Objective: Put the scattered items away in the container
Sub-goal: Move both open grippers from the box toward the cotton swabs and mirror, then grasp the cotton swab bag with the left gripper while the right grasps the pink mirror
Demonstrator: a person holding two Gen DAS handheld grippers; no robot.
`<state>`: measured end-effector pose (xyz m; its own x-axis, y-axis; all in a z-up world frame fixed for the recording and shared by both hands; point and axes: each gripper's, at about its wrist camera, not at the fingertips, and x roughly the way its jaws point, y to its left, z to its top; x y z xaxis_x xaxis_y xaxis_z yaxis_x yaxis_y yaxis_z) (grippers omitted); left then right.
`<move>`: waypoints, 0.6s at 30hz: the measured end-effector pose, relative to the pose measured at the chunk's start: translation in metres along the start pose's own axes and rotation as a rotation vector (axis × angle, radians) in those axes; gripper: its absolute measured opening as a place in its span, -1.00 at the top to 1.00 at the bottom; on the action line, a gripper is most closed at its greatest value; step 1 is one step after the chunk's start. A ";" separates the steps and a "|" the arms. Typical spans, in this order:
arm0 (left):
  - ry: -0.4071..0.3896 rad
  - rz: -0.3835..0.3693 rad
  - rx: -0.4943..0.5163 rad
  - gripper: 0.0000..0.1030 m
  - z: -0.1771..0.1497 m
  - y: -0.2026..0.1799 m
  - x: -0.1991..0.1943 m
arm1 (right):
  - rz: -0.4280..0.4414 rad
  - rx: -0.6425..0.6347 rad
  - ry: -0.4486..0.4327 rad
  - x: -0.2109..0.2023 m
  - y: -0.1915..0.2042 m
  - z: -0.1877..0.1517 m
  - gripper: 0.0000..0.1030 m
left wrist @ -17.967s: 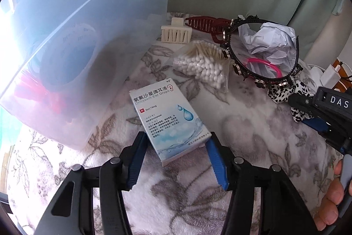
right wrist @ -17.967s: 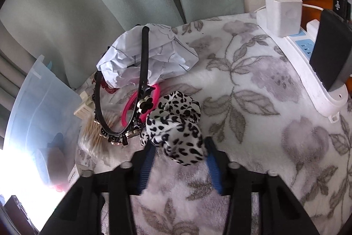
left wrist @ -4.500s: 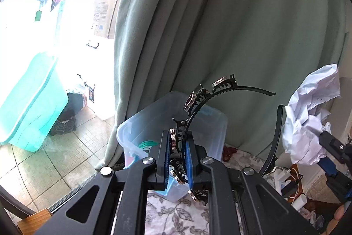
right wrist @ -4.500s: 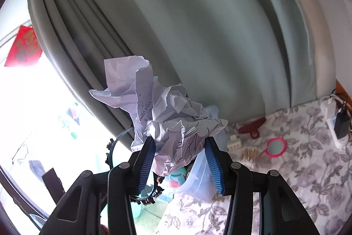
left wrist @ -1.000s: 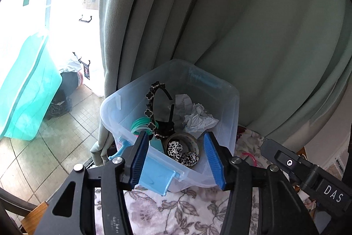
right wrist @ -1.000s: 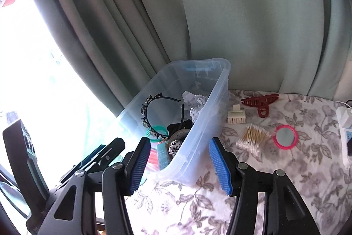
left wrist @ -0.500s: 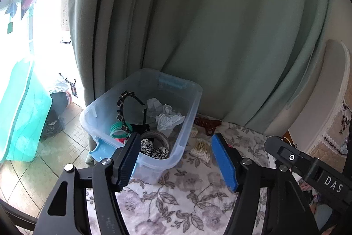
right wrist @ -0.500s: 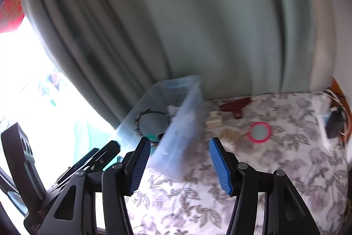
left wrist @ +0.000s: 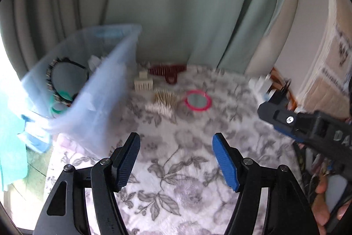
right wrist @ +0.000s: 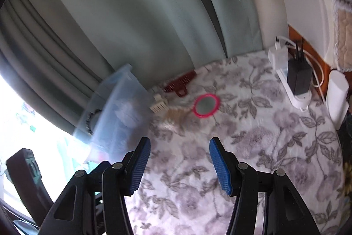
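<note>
Grippers both empty, jaws spread wide over the grey floral-print fleece cloth (left wrist: 180,171). Left gripper (left wrist: 176,160) sits at bottom centre of the left wrist view; right gripper (right wrist: 179,163) at bottom centre of its own view, nothing between the blue pads of either. Translucent blue plastic storage bin (left wrist: 92,107) lies in the left half of the left view, above and left of the left gripper, well apart from it; a black studded headband (left wrist: 66,63) and green rings (left wrist: 58,102) show inside. Remaining loose items lie mid-frame, above the left gripper and right of the bin: cream plastic claw clip (left wrist: 143,83) just beside the bin wall, dark red hair claw (left wrist: 168,72) behind it, bundle of cotton swabs (left wrist: 164,101), round pink-rimmed pocket mirror (left wrist: 198,100) just right of the swabs. In the right view the same group sits above the right gripper, mirror (right wrist: 206,105) near centre. White power strip with black charger (right wrist: 297,80) upper right. Both views motion-blurred.
</note>
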<state>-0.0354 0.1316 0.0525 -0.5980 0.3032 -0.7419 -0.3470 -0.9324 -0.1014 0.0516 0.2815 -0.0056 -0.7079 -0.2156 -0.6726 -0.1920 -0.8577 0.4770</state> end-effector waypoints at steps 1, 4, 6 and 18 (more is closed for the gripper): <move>0.009 0.008 0.009 -0.35 -0.002 0.000 0.010 | -0.008 0.000 0.007 0.004 -0.003 0.000 -0.15; 0.030 0.030 0.037 -0.35 0.004 0.000 0.044 | -0.056 0.002 0.043 0.027 -0.017 0.003 -0.15; 0.044 0.045 0.056 -0.35 0.008 0.000 0.067 | -0.073 -0.004 0.062 0.041 -0.024 0.006 -0.15; 0.071 0.084 0.089 -0.35 0.033 0.013 0.168 | -0.120 -0.220 0.176 0.146 -0.035 0.024 -0.31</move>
<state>-0.1639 0.1766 -0.0517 -0.5759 0.2076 -0.7908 -0.3628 -0.9317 0.0196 -0.0615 0.2915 -0.1070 -0.5568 -0.1671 -0.8136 -0.1019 -0.9584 0.2666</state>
